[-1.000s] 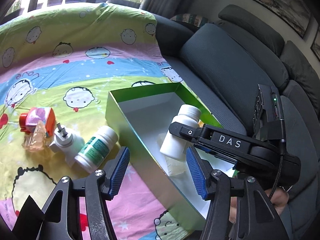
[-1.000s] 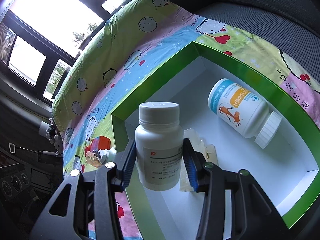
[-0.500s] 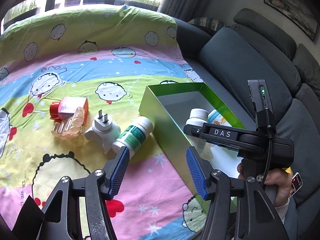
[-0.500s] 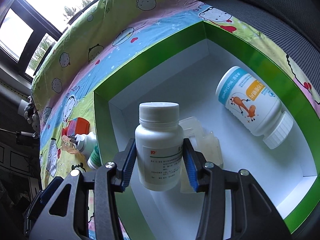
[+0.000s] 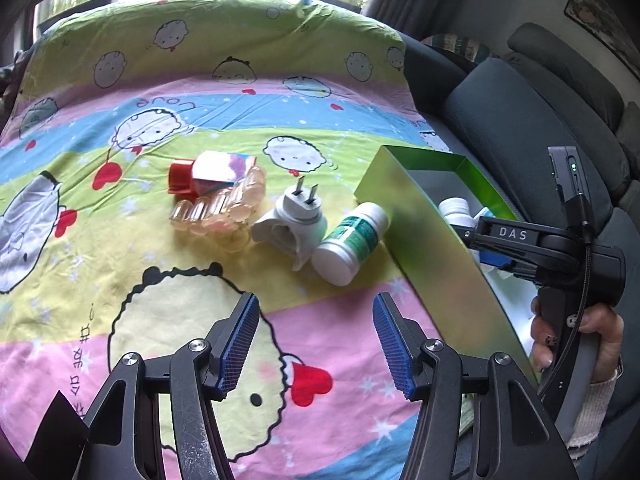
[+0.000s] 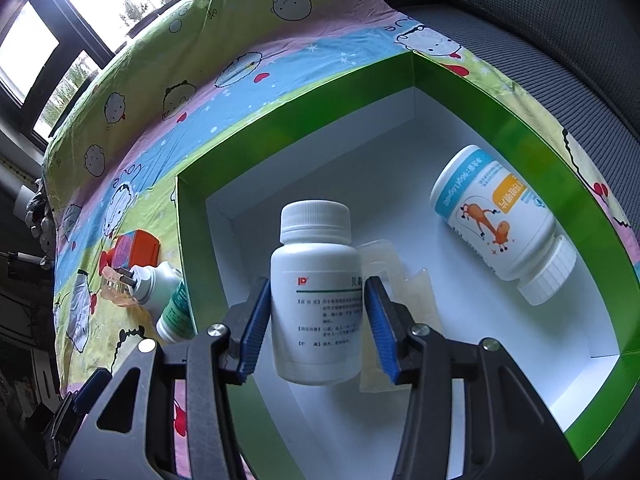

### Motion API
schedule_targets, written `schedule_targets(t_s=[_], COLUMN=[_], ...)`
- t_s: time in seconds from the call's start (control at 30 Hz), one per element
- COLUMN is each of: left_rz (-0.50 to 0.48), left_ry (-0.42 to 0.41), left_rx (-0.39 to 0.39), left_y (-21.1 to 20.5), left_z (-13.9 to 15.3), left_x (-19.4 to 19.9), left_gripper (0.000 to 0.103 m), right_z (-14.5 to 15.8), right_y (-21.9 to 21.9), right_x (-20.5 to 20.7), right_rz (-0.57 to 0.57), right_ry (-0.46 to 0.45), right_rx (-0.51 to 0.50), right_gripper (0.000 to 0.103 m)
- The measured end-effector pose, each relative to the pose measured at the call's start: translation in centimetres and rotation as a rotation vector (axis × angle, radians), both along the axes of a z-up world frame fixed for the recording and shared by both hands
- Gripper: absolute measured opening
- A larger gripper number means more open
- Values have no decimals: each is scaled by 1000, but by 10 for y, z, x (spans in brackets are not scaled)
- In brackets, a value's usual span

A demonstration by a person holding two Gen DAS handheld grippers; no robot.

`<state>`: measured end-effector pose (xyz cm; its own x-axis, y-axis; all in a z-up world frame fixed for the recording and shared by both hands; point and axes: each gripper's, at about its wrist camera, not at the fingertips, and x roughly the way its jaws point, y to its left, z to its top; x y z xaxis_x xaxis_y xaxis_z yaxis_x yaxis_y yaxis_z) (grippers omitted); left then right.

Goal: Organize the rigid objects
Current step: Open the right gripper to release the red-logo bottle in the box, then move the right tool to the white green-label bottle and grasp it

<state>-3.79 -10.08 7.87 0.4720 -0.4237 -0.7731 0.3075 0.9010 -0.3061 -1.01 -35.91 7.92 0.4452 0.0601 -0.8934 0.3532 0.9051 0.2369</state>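
As right hand-held gripper [image 6: 316, 316] opens, left [image 5: 314, 344] shifted off box [image 5: 420, 216].

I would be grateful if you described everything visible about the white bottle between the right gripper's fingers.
The white bottle looks like opaque plastic, with a ribbed screw cap, closed, and a white label bearing a red logo, green line and small print. It stands upright over the green box's white interior, between the right gripper's blue pads, whose jaws are opening, the right pad already slightly clear.

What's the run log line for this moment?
right gripper: opening, white bottle between pads, over green box | left gripper: open, empty, near green-label bottle
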Motion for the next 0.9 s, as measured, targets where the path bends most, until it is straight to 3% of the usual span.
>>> schedule_targets(t_s=[0.27,0.43,0.57,0.63,0.73,0.8,0.9], left_rz=[77,132,168,184,217,229,250], left_ry=[23,39,54,57,57,60,59], left_rx=[10,-35,-61,-66,-69,-84,-91], left_y=[47,71,86,92,102,108,115], left_z=[-18,-23,-27,-28,-29,-29,-27], left_x=[-2,-2,2,1,3,4,5], left_gripper=[60,60,62,67,68,68,68], right_z=[13,50,72,74,67,56,34], right_y=[2,12,38,54,84,102,117], right_x=[-7,-26,-34,-30,-20,-12,2], right_rz=[-41,-74,-22,22,99,131,121], right_ry=[-33,-171,-272,-291,-276,-231,-161], right_rx=[-39,-56,-10,33,77,50,5], right_gripper=[60,61,64,64,64,64,51])
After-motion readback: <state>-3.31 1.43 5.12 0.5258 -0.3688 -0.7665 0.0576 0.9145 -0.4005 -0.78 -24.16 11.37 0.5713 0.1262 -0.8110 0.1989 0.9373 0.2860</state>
